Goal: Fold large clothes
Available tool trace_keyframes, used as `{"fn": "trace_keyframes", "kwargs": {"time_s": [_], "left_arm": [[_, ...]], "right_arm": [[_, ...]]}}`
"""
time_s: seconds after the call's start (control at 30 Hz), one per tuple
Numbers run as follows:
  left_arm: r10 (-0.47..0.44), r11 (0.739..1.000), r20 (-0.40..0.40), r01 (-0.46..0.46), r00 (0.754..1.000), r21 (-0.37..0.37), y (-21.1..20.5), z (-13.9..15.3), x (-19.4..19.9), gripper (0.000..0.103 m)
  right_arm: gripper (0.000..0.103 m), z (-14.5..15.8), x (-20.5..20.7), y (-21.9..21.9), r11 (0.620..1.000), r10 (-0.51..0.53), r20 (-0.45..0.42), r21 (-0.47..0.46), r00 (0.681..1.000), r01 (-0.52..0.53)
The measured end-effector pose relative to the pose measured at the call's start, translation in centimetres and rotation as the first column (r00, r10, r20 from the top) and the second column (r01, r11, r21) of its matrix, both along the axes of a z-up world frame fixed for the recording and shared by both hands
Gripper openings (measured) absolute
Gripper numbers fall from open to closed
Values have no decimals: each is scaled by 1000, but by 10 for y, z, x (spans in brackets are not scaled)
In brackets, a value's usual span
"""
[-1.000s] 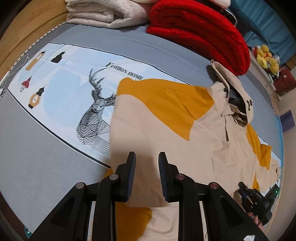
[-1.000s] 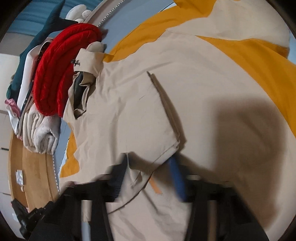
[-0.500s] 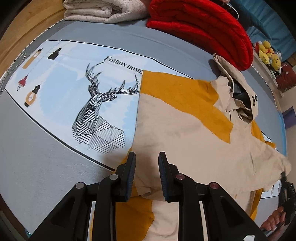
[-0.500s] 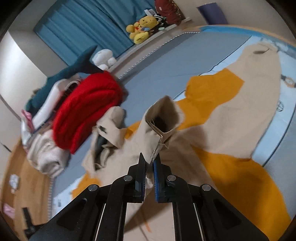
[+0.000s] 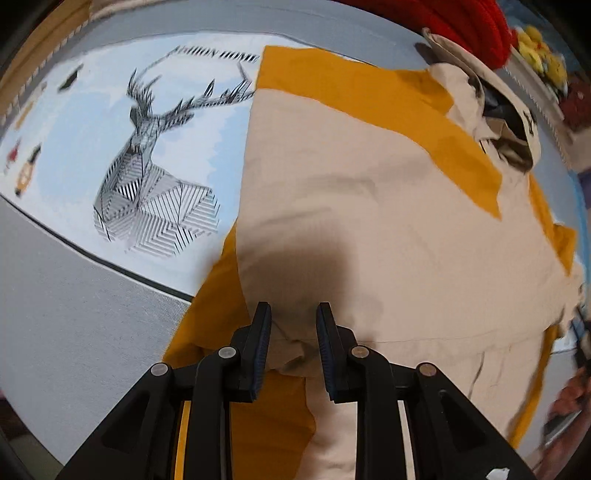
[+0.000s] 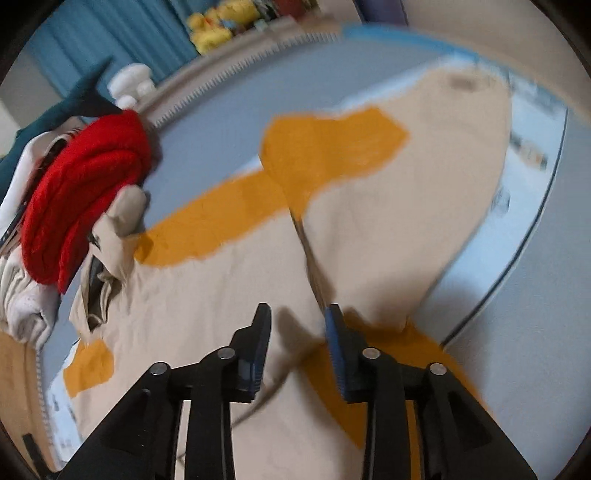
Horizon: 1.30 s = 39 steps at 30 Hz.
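A large beige and mustard-yellow hooded jacket (image 5: 369, 206) lies spread on the bed, its hood (image 5: 502, 110) toward the far right. In the right wrist view the jacket (image 6: 207, 306) has one sleeve (image 6: 406, 206) folded across its body. My left gripper (image 5: 291, 332) is open, low over the jacket's near edge, with fabric between the jaws but not pinched. My right gripper (image 6: 297, 332) is open and empty just above the jacket, beside the folded sleeve's edge.
The bed cover (image 5: 155, 155) shows a deer print on pale blue, with grey around it (image 5: 74, 314). A red blanket (image 6: 81, 192) and white folded bedding (image 6: 22, 306) lie by the hood. Yellow plush toys (image 6: 218, 22) sit on a far ledge.
My right gripper let go of the sleeve cuff it held pinched and opened; the sleeve now lies across the jacket. My left gripper dropped lower toward the jacket's edge.
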<state>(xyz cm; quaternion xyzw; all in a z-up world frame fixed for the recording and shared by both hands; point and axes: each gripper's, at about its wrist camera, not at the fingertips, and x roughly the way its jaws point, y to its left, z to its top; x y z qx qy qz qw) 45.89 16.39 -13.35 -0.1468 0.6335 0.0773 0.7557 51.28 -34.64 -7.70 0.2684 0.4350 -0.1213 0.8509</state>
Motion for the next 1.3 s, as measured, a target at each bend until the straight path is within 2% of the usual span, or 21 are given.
{"fn": "trace_keyframes", "kwargs": {"time_s": [0.03, 0.13, 0.17, 0.23, 0.27, 0.3, 0.37, 0.47, 0.57, 0.8, 0.93, 1.1, 1.3], "left_arm": [[-23, 1000, 7, 23, 1000, 18, -5, 2, 0, 22], [-43, 998, -16, 43, 999, 33, -9, -3, -2, 22], [-37, 999, -29, 38, 999, 35, -8, -7, -2, 22], [-28, 999, -41, 29, 999, 36, -7, -9, -4, 22], [-28, 999, -34, 29, 999, 39, -8, -5, -4, 22], [-28, 999, -21, 29, 999, 39, -10, -1, -4, 22], [-40, 999, 26, 39, 999, 32, -16, 16, -4, 22], [-73, 996, 98, 69, 992, 48, -30, 43, -9, 22], [-118, 992, 171, 107, 978, 70, -41, 65, -16, 22], [-128, 989, 324, 94, 937, 118, -70, 107, -38, 22], [-131, 987, 369, 85, 920, 138, -84, 119, -53, 22], [-134, 987, 361, 93, 923, 128, -95, 121, -65, 22], [-163, 984, 354, 124, 921, 132, -106, 123, -62, 22]], "right_arm": [[47, 4, 0, -1, 1000, 8, 31, 15, 999, -9], [47, -1, 14, 7, 990, 106, 49, 92, 993, -111], [47, -13, 23, 10, 978, 158, 13, 139, 987, -158], [47, -47, 34, 11, 972, 190, -153, 172, 970, -163], [46, -54, 33, 6, 974, 172, -184, 180, 968, -139], [44, -54, 30, 1, 973, 152, -173, 199, 973, -117], [44, -42, 29, -3, 978, 138, -152, 177, 979, -110], [44, -12, 25, -9, 988, 141, -84, 81, 987, -134], [44, 11, 16, -24, 992, 114, -30, 56, 993, -112], [44, 48, 2, -34, 996, 93, 35, -2, 995, -93], [44, 70, -11, -41, 995, 99, 77, -39, 992, -96], [44, 103, -32, -59, 989, 118, 150, -108, 982, -102], [44, 149, -60, -113, 983, 105, 267, -176, 958, -59]]}}
